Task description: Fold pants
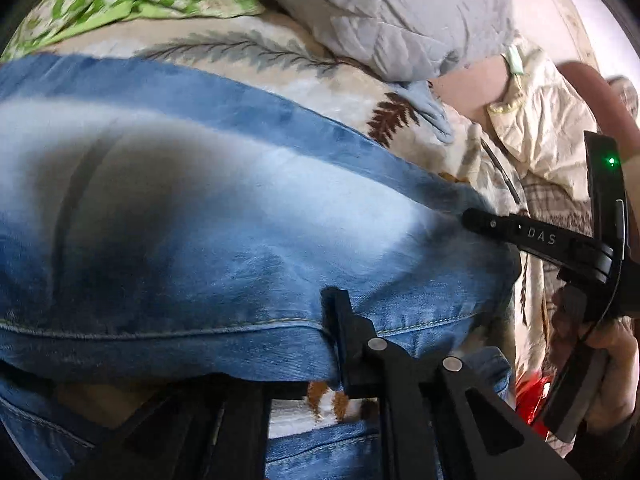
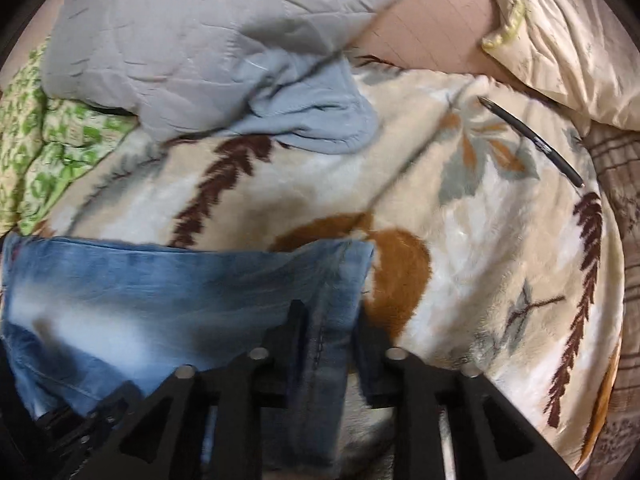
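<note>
Denim pants (image 1: 224, 216) fill both wrist views, lying on patterned blanket (image 2: 480, 248) of bed. Left tool (image 1: 336, 344): jaws together, clamped on folded denim edge. Right tool (image 2: 328, 332): jaws apart, straddling leg end seam, no pinch evident. Progress: judged one fold made, layers stacked; further folds and smoothing remain. Pen (image 2: 532, 140) lies well apart.

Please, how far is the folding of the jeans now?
Roughly midway, I think. Done: the jeans seem doubled, one denim layer over another on the blanket. In hand: the left gripper is shut on a lifted fold; the right gripper straddles the seam at the hem, jaws apart. Left: carrying that fold across and flattening the stack.
</note>
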Demonstrator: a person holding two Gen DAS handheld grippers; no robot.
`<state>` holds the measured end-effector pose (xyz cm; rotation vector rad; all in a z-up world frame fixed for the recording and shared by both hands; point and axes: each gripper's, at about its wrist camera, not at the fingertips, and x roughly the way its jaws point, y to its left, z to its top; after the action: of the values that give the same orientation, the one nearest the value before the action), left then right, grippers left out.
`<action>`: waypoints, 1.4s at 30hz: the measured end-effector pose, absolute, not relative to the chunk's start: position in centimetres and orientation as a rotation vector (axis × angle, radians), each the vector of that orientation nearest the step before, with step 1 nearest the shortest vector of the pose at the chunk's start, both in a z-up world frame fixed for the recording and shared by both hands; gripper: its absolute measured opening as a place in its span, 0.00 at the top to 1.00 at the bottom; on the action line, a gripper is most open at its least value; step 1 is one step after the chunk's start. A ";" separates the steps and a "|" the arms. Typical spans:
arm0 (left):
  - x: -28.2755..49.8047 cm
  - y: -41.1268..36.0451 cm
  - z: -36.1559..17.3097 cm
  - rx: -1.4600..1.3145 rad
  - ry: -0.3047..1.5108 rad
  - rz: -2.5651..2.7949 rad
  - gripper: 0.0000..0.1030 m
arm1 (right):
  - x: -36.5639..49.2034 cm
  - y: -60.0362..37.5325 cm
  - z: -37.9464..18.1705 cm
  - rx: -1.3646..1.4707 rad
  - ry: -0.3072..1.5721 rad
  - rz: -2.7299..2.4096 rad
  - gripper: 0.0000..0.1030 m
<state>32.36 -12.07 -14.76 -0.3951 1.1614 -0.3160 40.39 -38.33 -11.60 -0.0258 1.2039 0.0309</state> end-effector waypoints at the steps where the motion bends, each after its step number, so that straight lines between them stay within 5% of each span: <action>1: 32.3 -12.2 -14.5 -0.404 1.159 -0.328 0.67 | 40.1 -38.8 -11.3 -0.028 1.189 0.021 0.32; 2: 31.9 -12.2 -14.0 -0.437 1.150 -0.363 0.31 | 39.6 -39.3 -10.6 -0.019 1.162 0.010 0.27; 4: 30.6 -12.1 -12.9 -0.474 1.114 -0.414 0.00 | 38.4 -40.4 -8.8 0.028 1.105 0.016 0.24; 14: 24.7 -9.5 -4.4 -0.255 0.945 -0.559 0.00 | 23.3 -41.8 -0.7 0.143 0.912 0.051 0.18; 22: 24.3 -13.6 -2.5 0.029 0.924 -0.799 0.00 | 10.2 -39.9 -7.4 0.344 0.915 0.021 0.18; 30: 25.0 -20.1 -5.9 0.277 1.023 -0.790 0.00 | 9.1 -37.3 -12.4 0.501 0.913 -0.037 0.21; 36: 26.8 -21.3 -8.4 0.306 1.081 -0.765 0.00 | 11.8 -36.5 -14.0 0.485 0.930 -0.084 0.31; 38: 27.3 -21.7 -9.4 0.329 1.113 -0.763 0.00 | 12.4 -36.4 -14.2 0.470 0.924 -0.099 0.41; 39: 27.3 -21.9 -9.8 0.349 1.123 -0.761 0.00 | 12.7 -36.3 -14.2 0.452 0.922 -0.109 0.54; 40: 27.2 -22.1 -10.3 0.373 1.132 -0.766 0.13 | 12.9 -36.1 -14.3 0.430 0.923 -0.116 0.68; 41: 27.0 -22.3 -10.6 0.393 1.136 -0.770 0.52 | 12.9 -36.0 -14.3 0.413 0.925 -0.119 0.71; 42: 26.8 -22.4 -10.9 0.421 1.142 -0.761 0.74 | 12.7 -36.0 -14.3 0.409 0.921 -0.110 0.80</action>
<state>26.79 -22.43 -10.88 0.4207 1.1417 -0.7612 12.70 -36.02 -14.32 0.4091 0.9211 -0.1102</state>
